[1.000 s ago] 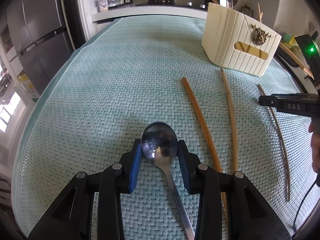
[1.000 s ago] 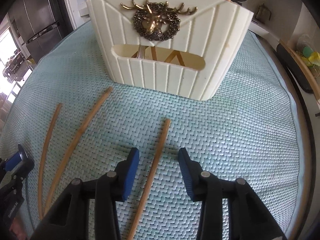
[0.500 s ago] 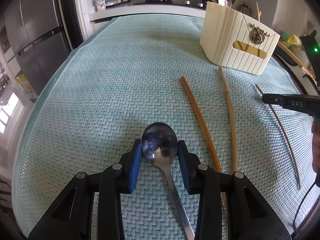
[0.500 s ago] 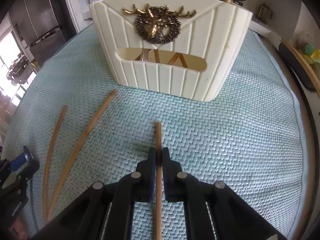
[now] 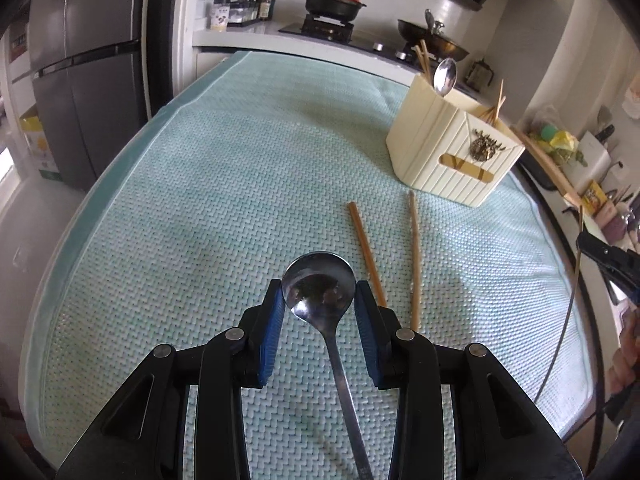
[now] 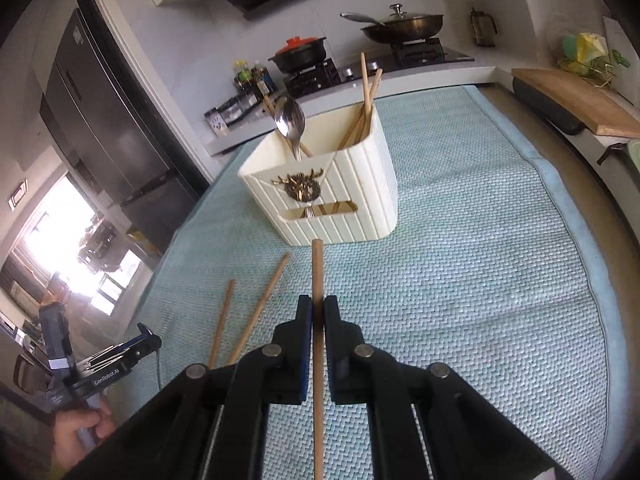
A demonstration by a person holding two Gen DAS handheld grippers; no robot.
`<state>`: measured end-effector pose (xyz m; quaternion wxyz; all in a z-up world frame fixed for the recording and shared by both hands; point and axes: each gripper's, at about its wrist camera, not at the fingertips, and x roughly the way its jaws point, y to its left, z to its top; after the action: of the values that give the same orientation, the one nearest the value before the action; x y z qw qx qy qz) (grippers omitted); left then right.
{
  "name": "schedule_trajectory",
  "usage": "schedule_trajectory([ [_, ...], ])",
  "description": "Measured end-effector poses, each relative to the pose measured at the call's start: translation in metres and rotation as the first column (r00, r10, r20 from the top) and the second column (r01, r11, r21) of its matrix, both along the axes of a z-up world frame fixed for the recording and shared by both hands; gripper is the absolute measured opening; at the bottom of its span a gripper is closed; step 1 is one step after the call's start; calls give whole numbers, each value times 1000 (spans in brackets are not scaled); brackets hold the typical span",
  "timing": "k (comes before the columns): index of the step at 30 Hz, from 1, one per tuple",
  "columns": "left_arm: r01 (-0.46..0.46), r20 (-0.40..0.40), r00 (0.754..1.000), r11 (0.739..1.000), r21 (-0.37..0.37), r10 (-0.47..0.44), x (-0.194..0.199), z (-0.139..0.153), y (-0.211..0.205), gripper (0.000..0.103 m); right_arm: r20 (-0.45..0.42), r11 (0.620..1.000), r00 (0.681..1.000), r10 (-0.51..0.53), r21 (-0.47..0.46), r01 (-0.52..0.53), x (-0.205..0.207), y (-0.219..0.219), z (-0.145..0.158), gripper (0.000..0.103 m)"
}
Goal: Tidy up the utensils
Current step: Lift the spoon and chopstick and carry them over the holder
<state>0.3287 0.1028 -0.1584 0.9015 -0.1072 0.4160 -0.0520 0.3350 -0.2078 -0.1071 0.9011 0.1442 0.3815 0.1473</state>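
Left wrist view: left gripper (image 5: 319, 300) spread moderately, blue pads (image 5: 272, 332) on either side of a metal spoon (image 5: 320, 286), bowl between the tips; whether the pads touch the bowl's edges cannot be told. Spoon handle running back under the gripper, over the pale green woven mat (image 5: 192, 200). Just right of the bowl, two wooden chopsticks (image 5: 366, 250) lying on the mat, near ends hidden behind the right finger, far ends pointing toward a cream ribbed utensil holder (image 5: 448, 160) with a brass stag emblem. Holder standing upright near the mat's far right corner, with a second spoon (image 5: 445, 76) and several chopsticks upright inside. At the right edge, right gripper (image 5: 588, 240) raised above the mat, clamped on a thin chopstick seen almost end-on. Behind the mat, a black pot with red lid (image 5: 334, 0) on the stove.

Right wrist view: right gripper (image 6: 318, 312) closed tight on a single chopstick (image 6: 317, 276), stick running straight between the pads, far end lifted and pointing at the foot of the utensil holder (image 6: 352, 200). Spoon and chopsticks leaning inside the holder. Two loose chopsticks (image 6: 260, 308) flat on the mat to the left. Left gripper (image 6: 144, 342) low at the left edge.
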Motion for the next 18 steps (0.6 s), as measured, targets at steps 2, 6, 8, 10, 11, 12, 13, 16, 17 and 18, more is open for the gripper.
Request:
schedule_trajectory([
  [2,8,25,1000,1000,-1,-8,-5,15,0,35,36,1000,999,-18,22,17,-1,-26,4,6],
  [6,28,71,997,1000,7,-28,-16,40,-5,35,105,999,994,-35,43,31,-20,-40,24,6],
  [8,36,91,995,999,8,-37,-20,52,-7,35,146,999,989,-35,46,29,-32,-43,33,6],
  [10,43,105,993,999,8,-44,-21,62,-10,35,185,999,982,-29,33,23,-42,-42,46,6],
  [11,45,110,993,999,9,-46,-22,64,-12,35,203,999,979,-28,26,23,-46,-40,50,6],
  [12,47,114,992,999,6,-48,-22,67,-12,35,219,1000,975,-25,20,21,-49,-38,55,6],
  [13,49,116,992,999,2,-48,-24,69,-11,35,234,1000,972,-23,16,20,-52,-37,60,6],
  [16,48,113,993,999,-7,-46,-24,71,-10,35,267,1000,964,-9,14,5,-57,-34,66,6],
  [17,47,111,993,999,-6,-46,-24,71,-10,35,268,1000,963,-6,21,0,-57,-34,66,6],
  [18,46,109,993,999,-6,-45,-23,71,-10,35,264,1000,964,-3,30,-5,-56,-35,67,6],
])
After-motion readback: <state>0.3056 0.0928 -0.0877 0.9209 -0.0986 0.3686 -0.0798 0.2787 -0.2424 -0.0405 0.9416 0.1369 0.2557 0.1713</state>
